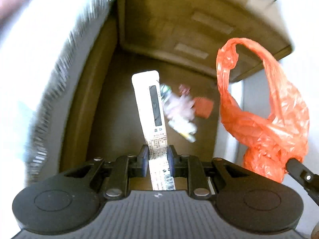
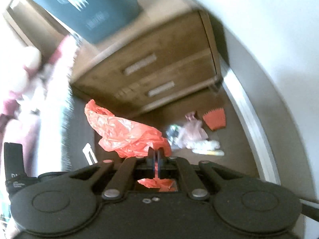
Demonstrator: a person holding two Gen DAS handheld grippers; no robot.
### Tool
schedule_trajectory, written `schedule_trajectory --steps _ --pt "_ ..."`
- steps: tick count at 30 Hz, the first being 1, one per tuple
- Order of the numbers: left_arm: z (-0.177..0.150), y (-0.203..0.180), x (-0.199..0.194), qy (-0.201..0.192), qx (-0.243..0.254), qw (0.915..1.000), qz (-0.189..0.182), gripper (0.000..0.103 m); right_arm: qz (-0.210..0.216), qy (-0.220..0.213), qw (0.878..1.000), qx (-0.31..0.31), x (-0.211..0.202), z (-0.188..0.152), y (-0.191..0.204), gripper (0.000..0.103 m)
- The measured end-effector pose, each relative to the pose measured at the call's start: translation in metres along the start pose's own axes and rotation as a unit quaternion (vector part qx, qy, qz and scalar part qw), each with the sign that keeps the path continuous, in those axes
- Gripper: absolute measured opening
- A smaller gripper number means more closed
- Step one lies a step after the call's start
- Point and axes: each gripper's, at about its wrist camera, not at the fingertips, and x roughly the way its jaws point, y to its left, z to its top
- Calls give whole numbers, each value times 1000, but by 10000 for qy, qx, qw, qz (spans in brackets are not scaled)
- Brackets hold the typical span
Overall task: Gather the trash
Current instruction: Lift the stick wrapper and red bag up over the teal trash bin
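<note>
Left wrist: jaws around wrapper (image 1: 153,107).

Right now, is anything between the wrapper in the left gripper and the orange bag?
Nothing visible. The left gripper holds the long white wrapper; the orange bag, pinched by the right gripper, hangs beside it with open space between.

A brown wooden two-drawer cabinet (image 2: 159,67) with pale rectangular handles stands on a brown floor (image 1: 123,107), its side close to a white wall (image 2: 279,59). A dark teal box with white lettering (image 2: 89,6) rests on the cabinet's top. To the other side, a white, fringed fabric edge (image 1: 39,59) borders the floor, blurred.
</note>
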Motion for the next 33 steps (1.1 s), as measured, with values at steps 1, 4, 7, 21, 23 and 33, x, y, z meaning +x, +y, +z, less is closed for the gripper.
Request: schedule_trajectory --steps 1,4,7,21,23,33 --pt "6 -3 -28 -89 71 9999 -59 19 13 -54 10000 -27 -14 7 9 1" --pt "18 -15 -88 -336 322 9987 -191 19 35 -210 9997 -93 -61 23 40 1" --pt "28 -22 -157 -567 592 9961 -327 19 47 -400 9991 -162 -102 38 69 1" --pt "97 -56 -338 -1798 1364 9725 -583 20 -335 -1699 9833 -564 -210 110 177 1" --pt "110 -65 -348 -1956 1429 9685 -585 20 -424 -1838 9798 -658 -213 125 185 1" --pt "212 -117 -365 -2434 1357 9600 -274 20 -400 -2179 9664 -1304 -180 235 208 1"
